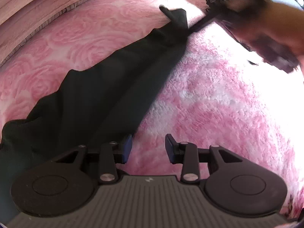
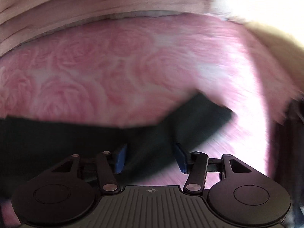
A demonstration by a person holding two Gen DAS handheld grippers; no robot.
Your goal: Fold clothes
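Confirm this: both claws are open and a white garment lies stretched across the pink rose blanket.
Not quite. The garment is black, not white, as the left wrist view shows. The rest stands: left claw and right claw are open, over the pink rose blanket.

Sunlit pink rose-patterned blanket [image 1: 218, 104]

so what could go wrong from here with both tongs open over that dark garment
1. The left tongs are open at the edge of the dark garment, mostly over the pink rose blanket; closing there could pinch plush pile rather than cloth.
2. The garment lies as a long, creased strip, so a fold started now may lock in wrinkles.
3. The right wrist view is motion-blurred, with the right tongs open above the cloth; a hurried close could catch only one layer.
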